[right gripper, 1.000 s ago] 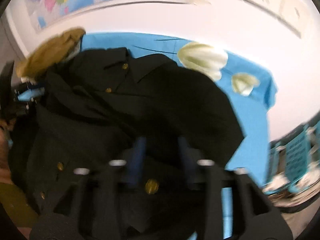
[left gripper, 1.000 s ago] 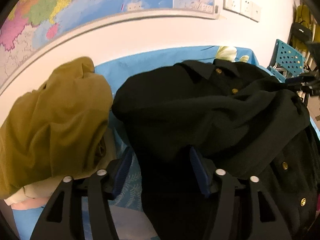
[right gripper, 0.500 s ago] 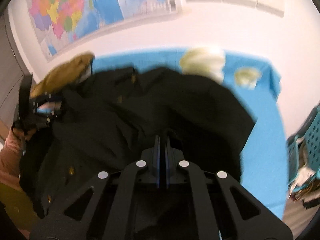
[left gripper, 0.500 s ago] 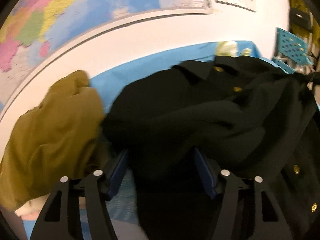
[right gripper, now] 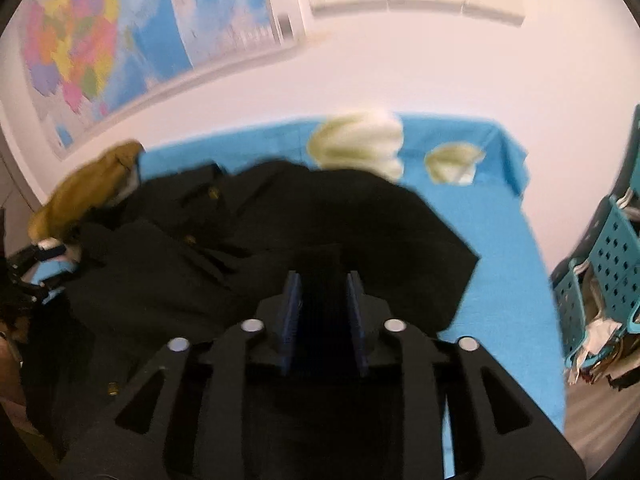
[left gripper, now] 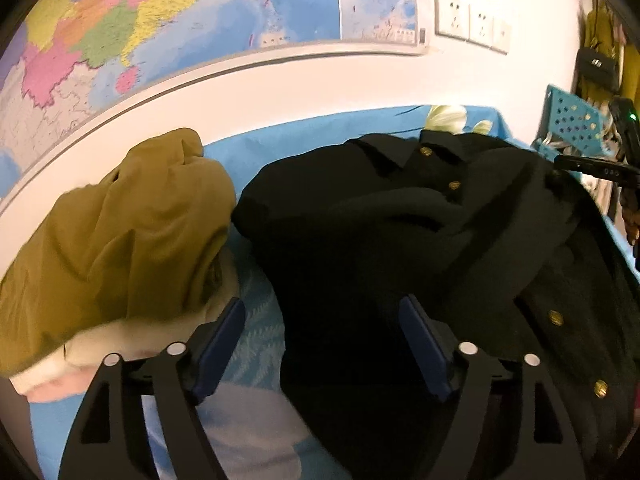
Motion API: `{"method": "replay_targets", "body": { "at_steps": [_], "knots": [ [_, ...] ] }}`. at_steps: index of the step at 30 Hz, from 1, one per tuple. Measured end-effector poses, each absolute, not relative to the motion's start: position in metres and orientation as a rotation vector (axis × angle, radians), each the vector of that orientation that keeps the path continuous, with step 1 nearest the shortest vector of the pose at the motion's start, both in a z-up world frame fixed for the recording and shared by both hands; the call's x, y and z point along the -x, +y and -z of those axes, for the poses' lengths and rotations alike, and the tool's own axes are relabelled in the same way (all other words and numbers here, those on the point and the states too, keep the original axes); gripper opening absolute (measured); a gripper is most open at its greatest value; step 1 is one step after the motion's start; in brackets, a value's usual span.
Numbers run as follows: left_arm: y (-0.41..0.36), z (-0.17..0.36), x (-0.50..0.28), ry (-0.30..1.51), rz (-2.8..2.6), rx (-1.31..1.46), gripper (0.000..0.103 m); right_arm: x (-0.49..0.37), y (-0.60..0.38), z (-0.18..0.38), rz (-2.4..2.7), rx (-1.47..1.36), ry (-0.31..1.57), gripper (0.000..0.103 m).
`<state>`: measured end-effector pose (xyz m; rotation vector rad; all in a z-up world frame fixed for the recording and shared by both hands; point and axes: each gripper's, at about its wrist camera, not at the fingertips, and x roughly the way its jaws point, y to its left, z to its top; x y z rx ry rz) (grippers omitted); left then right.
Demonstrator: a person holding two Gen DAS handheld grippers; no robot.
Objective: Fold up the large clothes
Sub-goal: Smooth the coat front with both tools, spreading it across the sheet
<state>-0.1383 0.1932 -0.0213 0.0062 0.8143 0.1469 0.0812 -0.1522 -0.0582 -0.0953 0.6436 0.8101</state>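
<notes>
Nearest, the left gripper point(left gripper: 322, 344) stood wide, its jaws just opened, over the black coat's point(left gripper: 400, 240) hem without pinching it. The right gripper point(right gripper: 323, 312), reopening, sat narrow around a coat fold; grip unclear. The coat sprawled across the blue-covered counter point(right gripper: 500, 216), beside an olive garment point(left gripper: 120, 232) at its left edge. Loose fabric could slip, undoing the fold.

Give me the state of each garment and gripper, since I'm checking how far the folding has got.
black coat: crumpled, partly folded, buttons showing.
mustard garment: bunched in a heap beside it.
left gripper: jaws wide, just opening, over the coat's edge.
right gripper: jaws partly apart, just reopening, dark cloth between; grip unclear.
blue sheet: spread out.
</notes>
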Motion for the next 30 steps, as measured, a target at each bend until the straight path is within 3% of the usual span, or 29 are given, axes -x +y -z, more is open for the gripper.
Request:
{"method": "replay_targets", "body": {
  "at_steps": [4,10,14,16,18,24,30],
  "knots": [
    [0.196,0.022,0.162,0.808,-0.097,0.071,0.082,-0.052,-0.148,0.058,-0.903,0.166,0.628,0.040],
    [0.194,0.040,0.193,0.870,-0.054,0.143,0.084,-0.068,-0.131,0.105,-0.864,0.171,0.808,0.046],
    [0.198,0.050,0.217,0.893,0.006,0.245,0.086,-0.052,-0.171,0.087,-0.905,0.043,0.756,0.051],
    [0.198,0.055,0.226,0.905,0.024,0.276,0.087,-0.040,-0.201,0.079,-0.917,-0.013,0.738,0.064],
    [0.199,0.060,0.235,0.916,0.044,0.302,0.087,-0.031,-0.225,0.080,-0.920,-0.054,0.750,0.068],
    [0.194,0.068,0.247,0.934,0.118,0.374,0.090,-0.010,-0.292,0.113,-0.867,-0.178,0.859,0.079],
    [0.176,0.070,0.252,0.922,0.228,0.447,0.096,0.007,-0.298,0.140,-0.905,-0.185,0.902,0.085]
  ]
}}
